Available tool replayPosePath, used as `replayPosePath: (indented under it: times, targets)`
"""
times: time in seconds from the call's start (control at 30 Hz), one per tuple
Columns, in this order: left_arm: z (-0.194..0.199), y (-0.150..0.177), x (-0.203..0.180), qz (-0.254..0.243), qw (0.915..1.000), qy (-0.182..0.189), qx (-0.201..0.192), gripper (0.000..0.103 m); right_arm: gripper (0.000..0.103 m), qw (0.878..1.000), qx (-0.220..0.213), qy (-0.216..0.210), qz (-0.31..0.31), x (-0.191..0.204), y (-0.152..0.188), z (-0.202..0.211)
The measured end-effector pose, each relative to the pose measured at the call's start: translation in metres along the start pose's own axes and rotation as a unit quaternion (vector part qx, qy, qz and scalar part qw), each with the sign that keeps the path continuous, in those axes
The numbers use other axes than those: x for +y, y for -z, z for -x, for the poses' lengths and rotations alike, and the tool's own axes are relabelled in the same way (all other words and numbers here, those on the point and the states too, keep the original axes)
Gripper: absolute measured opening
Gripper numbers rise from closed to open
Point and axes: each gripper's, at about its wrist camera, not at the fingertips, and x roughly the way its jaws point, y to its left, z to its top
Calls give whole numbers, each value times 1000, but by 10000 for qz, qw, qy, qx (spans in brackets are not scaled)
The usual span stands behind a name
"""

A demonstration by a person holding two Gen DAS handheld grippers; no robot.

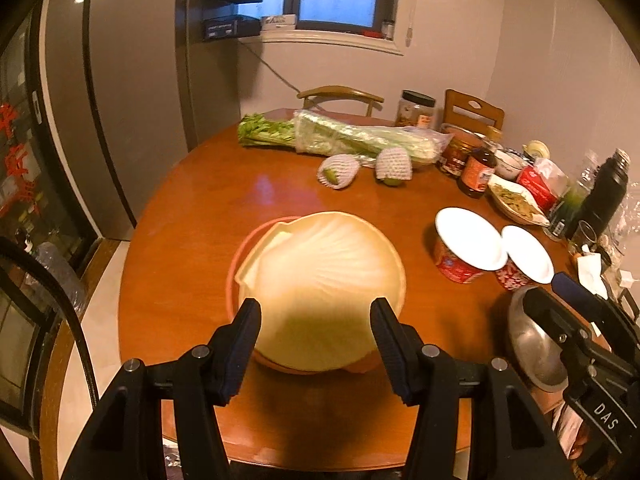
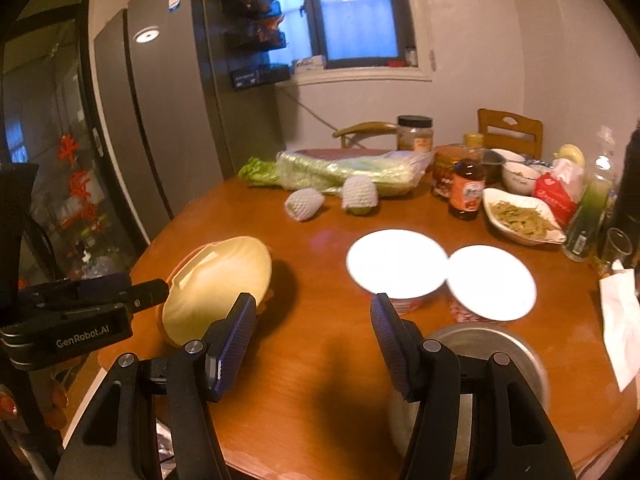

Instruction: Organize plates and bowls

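- Left wrist view shows the left tool (image 1: 316, 330) with its jaws apart and nothing between them, hovering over a cream shell-shaped plate (image 1: 324, 280) that sits on a pink plate (image 1: 234, 276) near the front edge of the tabletop (image 1: 192, 220).
- Right tool (image 2: 314, 330) is likewise apart and empty – a steel bowl (image 2: 484, 344) lies just under its right finger.
- My reading: one stack is made – cream on pink – while the steel bowl and the two white-lidded cups (image 2: 396, 264) beside it are not gathered yet, so the task looks partway through.
- Further back, a dish of food (image 2: 520, 216) and small white bowls (image 2: 518, 174) stand among jars.
- Clutter: bagged celery (image 1: 344, 138), two net-wrapped fruits (image 1: 338, 170), a sauce bottle (image 2: 466, 192) and a dark flask (image 1: 604, 196) crowd the far and right side, leaving little free room there.
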Motion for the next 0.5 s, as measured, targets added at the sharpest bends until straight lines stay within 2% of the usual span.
replayPosePath:
  times: [0.3, 0.5]
  targets:
    - [2, 1, -35, -233, 9997, 104, -29, 57, 61, 9995, -193, 142, -225, -36, 3, 23]
    - [0, -2, -57, -383, 9992, 133, -7, 57, 61, 9981, -322, 401, -326, -58, 4, 33]
